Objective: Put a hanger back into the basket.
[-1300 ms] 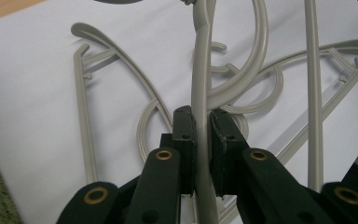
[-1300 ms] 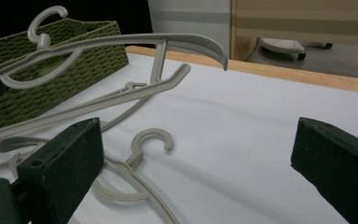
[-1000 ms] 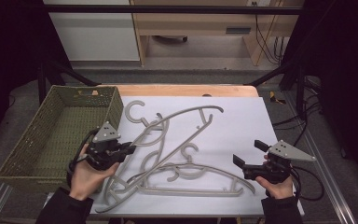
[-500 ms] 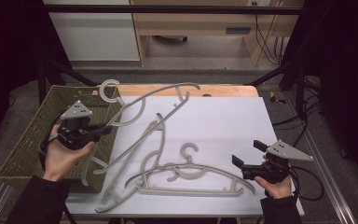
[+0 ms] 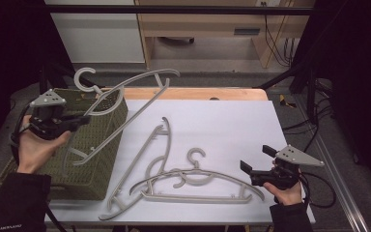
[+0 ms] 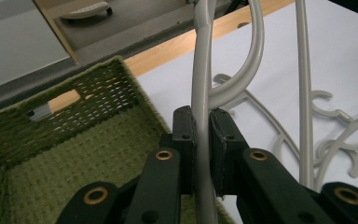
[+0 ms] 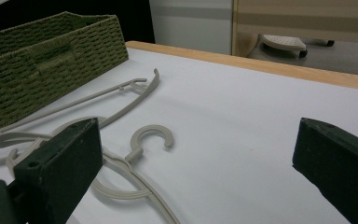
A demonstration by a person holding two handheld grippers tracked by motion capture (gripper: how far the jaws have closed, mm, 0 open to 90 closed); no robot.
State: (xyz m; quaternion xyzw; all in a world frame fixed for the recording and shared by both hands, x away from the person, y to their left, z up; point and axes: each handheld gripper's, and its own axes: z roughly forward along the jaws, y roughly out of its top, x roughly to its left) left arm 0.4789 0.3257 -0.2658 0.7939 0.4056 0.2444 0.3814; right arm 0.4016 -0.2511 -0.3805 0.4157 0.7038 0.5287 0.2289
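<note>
At the near right corner of the bench [image 5: 280,125], the right tongs [image 5: 252,167] are resting low in the person's right hand [image 5: 285,191], jaws spread wide with nothing between them, pointing across the white surface toward the left. Just ahead of them, along the near edge, two pale hangers are lying flat: one [image 5: 198,186] with its long axis running parallel to the near edge and its hook [image 7: 151,135] curling toward the far side, and a second [image 5: 142,166] lying slantwise from the near left toward the middle of the bench, crossing the first. Further left, at the left edge, the left tongs [image 5: 79,119] are pinching the bar of a third hanger [image 5: 125,111], the black pads [image 6: 186,140] pressed against either side of the pale rod. That lifted hanger is hanging in the air over the green woven basket [image 5: 101,159], which is standing at the bench's left side. Its long axis is slanting steeply, the low end dipping toward the basket's inside near the hand and the high end and hook [image 5: 84,79] reaching over the basket's far right corner toward the far edge of the bench. Judging by this, the coming move is turning on lowering that long axis until it is lying along the basket's length, since as it is slanting now the far end is overhanging the rim. The left hand [image 5: 38,147] is clearly the nearer one for that.
</note>
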